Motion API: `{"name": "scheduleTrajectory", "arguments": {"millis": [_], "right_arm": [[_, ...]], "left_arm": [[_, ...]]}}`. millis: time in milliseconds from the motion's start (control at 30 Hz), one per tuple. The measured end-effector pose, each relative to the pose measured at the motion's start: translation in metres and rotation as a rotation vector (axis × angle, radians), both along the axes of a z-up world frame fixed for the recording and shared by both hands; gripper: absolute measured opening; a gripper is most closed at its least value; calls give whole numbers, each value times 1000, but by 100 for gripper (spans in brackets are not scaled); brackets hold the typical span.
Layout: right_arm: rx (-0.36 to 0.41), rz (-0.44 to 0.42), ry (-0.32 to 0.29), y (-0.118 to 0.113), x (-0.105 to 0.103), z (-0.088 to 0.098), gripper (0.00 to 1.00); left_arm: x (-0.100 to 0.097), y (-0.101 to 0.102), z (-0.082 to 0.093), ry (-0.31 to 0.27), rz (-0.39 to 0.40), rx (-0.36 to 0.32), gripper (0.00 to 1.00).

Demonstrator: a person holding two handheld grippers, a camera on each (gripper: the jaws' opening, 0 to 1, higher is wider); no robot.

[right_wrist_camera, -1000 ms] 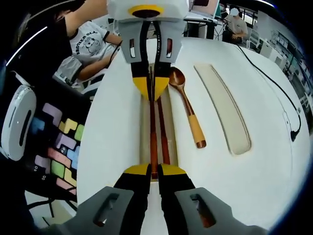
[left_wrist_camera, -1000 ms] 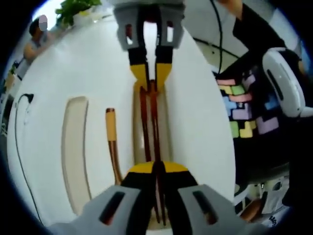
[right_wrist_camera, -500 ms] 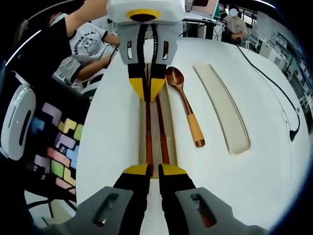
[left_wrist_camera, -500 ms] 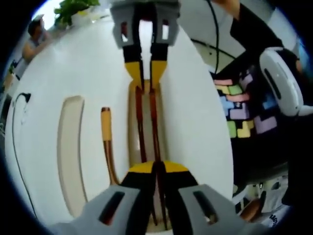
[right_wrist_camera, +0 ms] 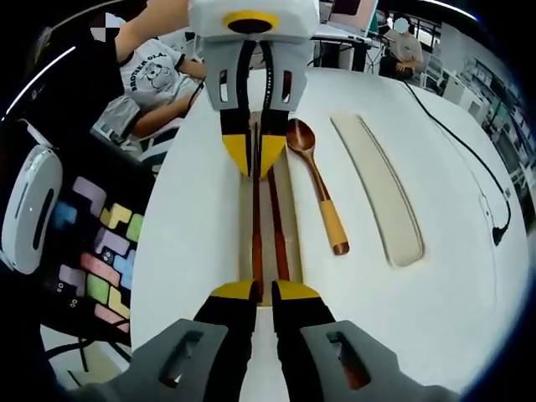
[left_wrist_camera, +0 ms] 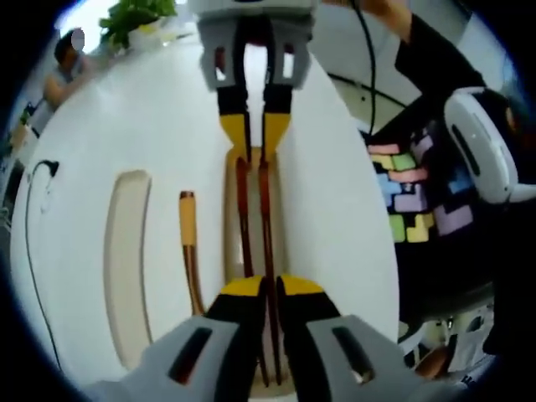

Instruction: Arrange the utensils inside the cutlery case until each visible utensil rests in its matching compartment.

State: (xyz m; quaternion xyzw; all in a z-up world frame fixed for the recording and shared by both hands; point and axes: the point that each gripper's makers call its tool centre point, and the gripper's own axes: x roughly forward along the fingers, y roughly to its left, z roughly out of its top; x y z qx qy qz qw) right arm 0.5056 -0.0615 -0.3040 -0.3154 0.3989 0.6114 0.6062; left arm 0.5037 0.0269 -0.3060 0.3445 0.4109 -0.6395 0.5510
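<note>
In the left gripper view the wooden spoon [left_wrist_camera: 192, 251] loses its bowl behind the left tool [left_wrist_camera: 269, 295], whose tips also cover the near ends of the chopsticks [left_wrist_camera: 255, 218]. In the right gripper view the right tool [right_wrist_camera: 258, 295] hides one end of the pair and the other tool's tips hide the opposite end. Whether either tool actually pinches the chopsticks cannot be told.
</note>
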Motion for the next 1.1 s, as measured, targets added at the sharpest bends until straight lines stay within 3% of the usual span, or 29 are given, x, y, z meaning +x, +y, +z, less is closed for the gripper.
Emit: {"name": "scheduleTrajectory", "arguments": {"millis": [433,1100], "right_arm": [[13,0,-6,4,1,1,7],[39,-13,-12,3,3,4,7]], "left_arm": [[2,19,-8,-34,-23,71,5],[2,16,-14,-13,-15,76,1]]}}
